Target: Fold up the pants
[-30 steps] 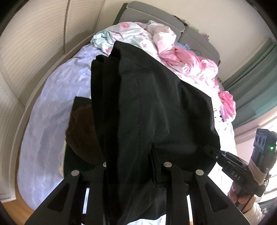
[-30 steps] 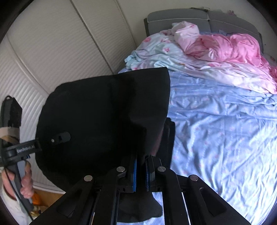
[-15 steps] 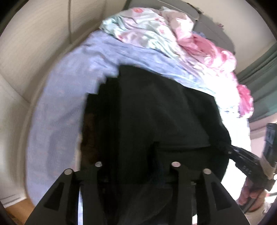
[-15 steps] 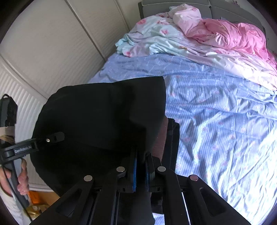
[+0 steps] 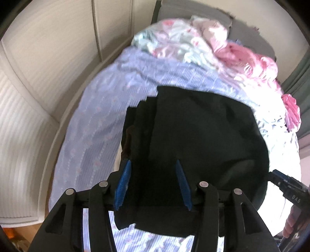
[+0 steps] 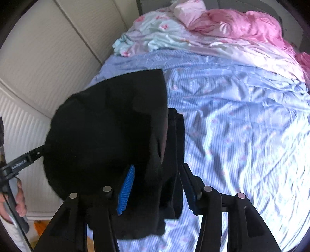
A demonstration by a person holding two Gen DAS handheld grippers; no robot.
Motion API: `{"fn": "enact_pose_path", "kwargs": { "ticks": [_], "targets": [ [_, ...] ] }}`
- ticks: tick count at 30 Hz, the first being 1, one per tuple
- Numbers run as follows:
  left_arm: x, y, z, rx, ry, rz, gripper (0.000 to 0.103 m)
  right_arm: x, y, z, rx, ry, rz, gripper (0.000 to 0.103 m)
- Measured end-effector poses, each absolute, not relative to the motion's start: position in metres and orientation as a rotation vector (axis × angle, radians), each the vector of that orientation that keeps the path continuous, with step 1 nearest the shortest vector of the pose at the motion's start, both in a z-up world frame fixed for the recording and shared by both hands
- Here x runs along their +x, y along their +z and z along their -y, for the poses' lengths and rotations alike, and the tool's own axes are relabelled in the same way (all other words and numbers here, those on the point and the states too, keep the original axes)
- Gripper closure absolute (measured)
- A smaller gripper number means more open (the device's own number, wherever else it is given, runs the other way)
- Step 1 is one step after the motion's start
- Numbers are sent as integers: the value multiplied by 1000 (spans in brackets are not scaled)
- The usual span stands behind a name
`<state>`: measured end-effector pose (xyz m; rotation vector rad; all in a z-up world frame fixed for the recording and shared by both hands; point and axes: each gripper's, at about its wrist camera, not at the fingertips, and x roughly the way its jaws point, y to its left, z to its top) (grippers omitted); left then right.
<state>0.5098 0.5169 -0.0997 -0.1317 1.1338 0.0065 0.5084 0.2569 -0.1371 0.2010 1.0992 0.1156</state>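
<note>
The black pants (image 5: 201, 139) lie folded in a thick stack on the blue striped bed sheet (image 5: 96, 124), near the bed's front edge. My left gripper (image 5: 153, 184) is open, its blue pads spread over the near edge of the stack with cloth between them. My right gripper (image 6: 157, 186) is open too, its fingers on either side of the stack's near right corner (image 6: 170, 193). The pants fill the left half of the right wrist view (image 6: 108, 131). The other gripper shows at each frame's edge.
Crumpled pink and pale floral bedding (image 6: 222, 29) is piled at the head of the bed by a grey headboard (image 5: 193, 11). White panelled wardrobe doors (image 5: 38, 67) run along the left side. The striped sheet (image 6: 242, 126) stretches to the right of the pants.
Both grippers lowered the folded pants onto the sheet and opened. One second ago both were shut on the lifted cloth; now the stack lies lower and flatter.
</note>
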Motion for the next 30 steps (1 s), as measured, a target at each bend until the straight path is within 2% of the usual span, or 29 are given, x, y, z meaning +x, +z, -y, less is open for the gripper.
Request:
{"fn": "enact_pose_path", "kwargs": {
  "ticks": [5, 8, 10, 15, 25, 30],
  "targets": [
    [477, -59, -487, -12, 8, -1048, 43, 475, -116, -247, 197, 138, -1056, 45],
    [453, -34, -467, 28, -3, -986, 33, 451, -91, -238, 168, 143, -983, 31],
    [439, -21, -456, 19, -24, -960, 29, 432, -72, -232, 144, 140, -936, 21],
    [405, 1, -422, -29, -93, -933, 21, 390, -38, -214, 107, 121, -879, 21],
    [324, 28, -343, 80, -149, -921, 21, 294, 0, -162, 122, 63, -814, 21],
    [279, 46, -308, 92, -178, -874, 17, 246, 12, -136, 127, 40, -785, 21]
  ]
}}
